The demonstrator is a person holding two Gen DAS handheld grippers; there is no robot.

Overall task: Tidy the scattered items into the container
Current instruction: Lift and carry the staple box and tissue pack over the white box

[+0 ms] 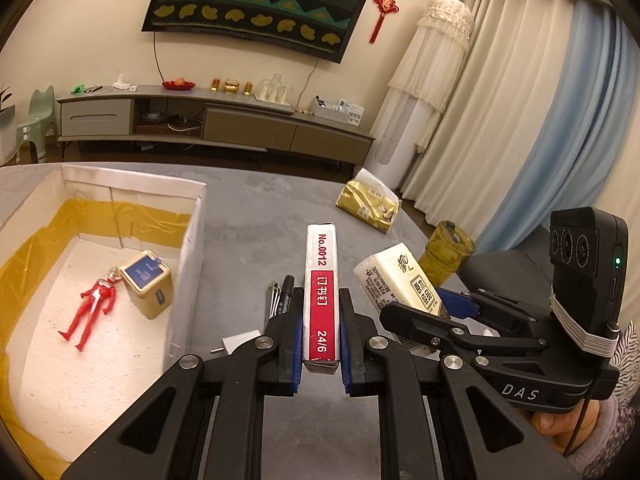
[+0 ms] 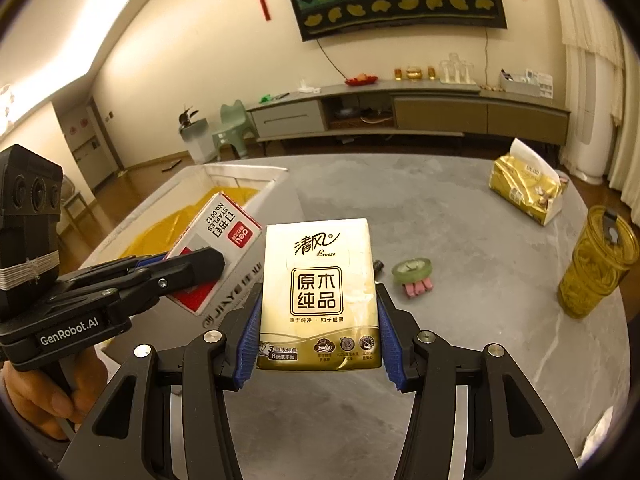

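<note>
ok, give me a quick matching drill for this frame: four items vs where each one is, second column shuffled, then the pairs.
Items:
1. staple box
2. tissue pack
3. red toy figure
4. amber cup

Places:
A. lying on the floor of the white container
B. standing on the grey table, right side
C. held in the left gripper
D. held in the right gripper

Pairs: 1-C, 2-D, 3-A, 4-B

Figure (image 1: 93,307) beside tin (image 1: 148,283) in box (image 1: 191,240)
</note>
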